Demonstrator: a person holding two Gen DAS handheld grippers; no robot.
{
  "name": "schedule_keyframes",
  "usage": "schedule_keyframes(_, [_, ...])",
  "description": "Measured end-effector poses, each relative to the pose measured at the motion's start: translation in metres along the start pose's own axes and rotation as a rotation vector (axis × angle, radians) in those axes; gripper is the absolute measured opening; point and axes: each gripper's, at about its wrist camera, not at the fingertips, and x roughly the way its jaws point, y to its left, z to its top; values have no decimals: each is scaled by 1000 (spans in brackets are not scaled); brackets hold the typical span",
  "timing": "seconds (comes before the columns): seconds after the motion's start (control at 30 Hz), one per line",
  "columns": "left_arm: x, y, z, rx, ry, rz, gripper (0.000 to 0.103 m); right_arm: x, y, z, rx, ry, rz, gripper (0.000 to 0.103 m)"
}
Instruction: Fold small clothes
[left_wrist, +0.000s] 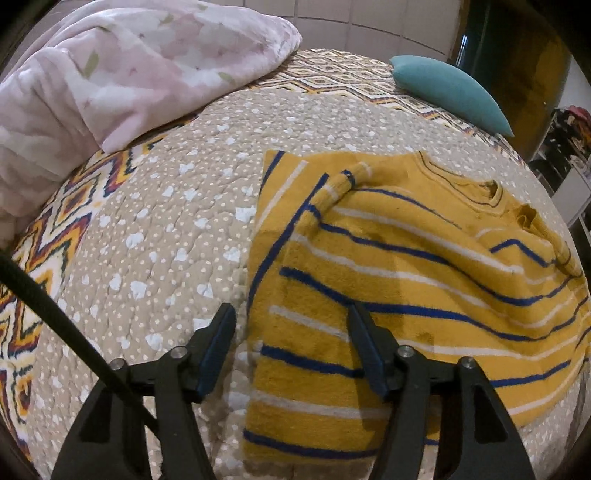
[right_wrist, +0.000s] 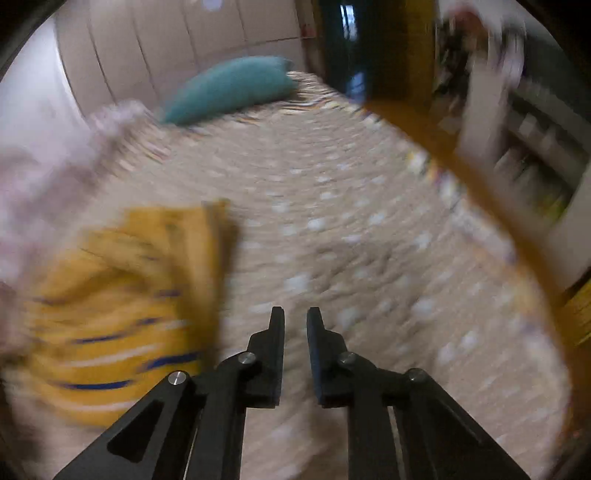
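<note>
A small yellow sweater with blue and white stripes (left_wrist: 406, 280) lies on the dotted beige bedspread (left_wrist: 166, 229). One sleeve is folded across its front. My left gripper (left_wrist: 291, 317) is open and empty, just above the sweater's left hem edge, one finger over the bedspread and one over the cloth. In the blurred right wrist view the sweater (right_wrist: 122, 306) lies at the left. My right gripper (right_wrist: 295, 317) hovers above the bare bedspread (right_wrist: 369, 240) to the right of it, fingers a narrow gap apart, holding nothing.
A pink floral blanket (left_wrist: 122, 74) is heaped at the far left of the bed. A teal pillow (left_wrist: 450, 92) lies at the far end, also in the right wrist view (right_wrist: 229, 88). Shelves (right_wrist: 535, 155) stand beyond the bed's right edge.
</note>
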Motion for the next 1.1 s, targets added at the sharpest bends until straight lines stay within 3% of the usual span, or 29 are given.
schedule_keyframes(0.03, [0,0,-1,-6,-7,3,73,-9,3,-6,-16,-5,46,29])
schedule_keyframes(0.07, [2,4,-3,-23,-22,4,79,-16,10,-13,-46,-9,80,49])
schedule_keyframes(0.13, [4,7,-6,-51,-44,4,87,-18,23,-29,-97,3,130,68])
schedule_keyframes(0.2, [6,11,-10,-76,-68,5,91,-7,39,-47,-138,43,162,69])
schedule_keyframes(0.23, [6,13,-12,-82,-80,2,92,6,48,-55,-168,69,165,69])
schedule_keyframes(0.27, [6,13,-13,-83,-86,2,92,17,52,-59,-187,98,162,57])
schedule_keyframes(0.3, [6,13,-13,-85,-89,2,93,30,54,-62,-193,140,168,36])
schedule_keyframes(0.33, [7,13,-13,-87,-91,0,94,30,54,-63,-182,145,179,21])
schedule_keyframes(0.4, [9,15,-14,-97,-89,-13,96,19,46,-55,-136,110,216,19])
schedule_keyframes(0.43, [10,17,-14,-103,-88,-22,96,11,41,-49,-128,85,192,18])
schedule_keyframes(0.5, [10,17,-14,-105,-90,-22,97,5,31,-42,-138,58,50,10])
schedule_keyframes(0.53, [10,16,-14,-103,-92,-21,97,4,23,-39,-151,54,-81,10])
schedule_keyframes(0.6, [11,16,-15,-104,-94,-22,98,-3,10,-33,-120,39,-155,14])
schedule_keyframes(0.67, [11,18,-15,-109,-95,-29,98,-21,13,-27,-98,-15,-70,15])
schedule_keyframes(0.77, [13,19,-15,-113,-95,-36,99,-28,57,-19,-194,-65,29,15])
schedule_keyframes(0.87, [13,20,-16,-118,-100,-45,100,1,105,-8,-267,-1,135,16])
schedule_keyframes(1.0, [14,21,-17,-125,-104,-57,100,64,150,8,-332,98,123,16])
schedule_keyframes(1.1, [14,22,-18,-129,-107,-66,101,106,146,39,-317,91,-25,16])
